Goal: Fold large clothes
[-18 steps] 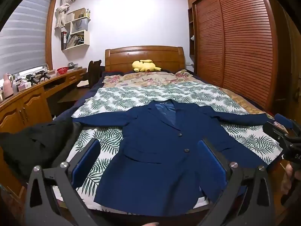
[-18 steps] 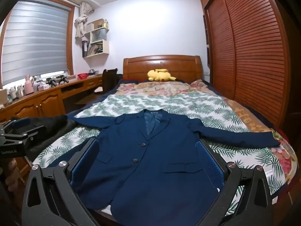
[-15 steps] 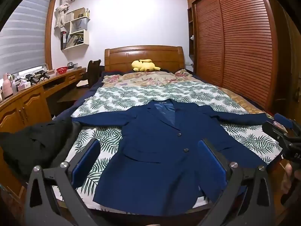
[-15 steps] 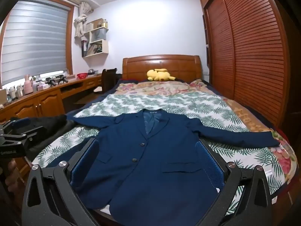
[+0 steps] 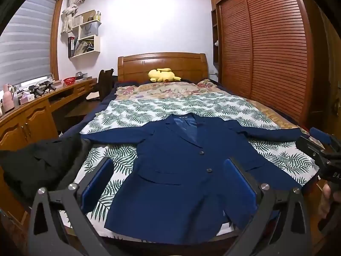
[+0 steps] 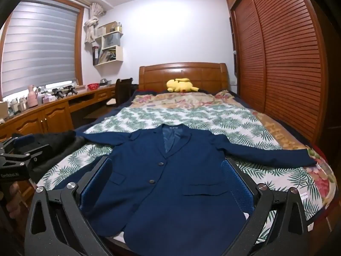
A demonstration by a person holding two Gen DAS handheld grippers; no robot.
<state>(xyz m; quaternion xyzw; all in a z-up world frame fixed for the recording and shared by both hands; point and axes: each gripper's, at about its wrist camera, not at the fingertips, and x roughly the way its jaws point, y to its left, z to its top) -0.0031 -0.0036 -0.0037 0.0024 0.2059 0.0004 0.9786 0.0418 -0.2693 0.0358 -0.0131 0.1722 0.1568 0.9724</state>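
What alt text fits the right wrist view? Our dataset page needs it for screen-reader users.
A navy blazer lies face up and buttoned on a leaf-print bedspread, both sleeves spread wide, seen between the open right gripper. A yellow plush toy rests by the wooden headboard; the left gripper shows at far left.

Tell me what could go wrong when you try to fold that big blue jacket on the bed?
1. The navy blue suit jacket has its hem at the bed's near edge, so a tug might slide it off.
2. The crumpled black garment lies against the jacket's sleeve tip and could get caught up with it.
3. Both the left gripper and the right gripper are open and hold nothing; pinching only the top layer may bunch the fabric.
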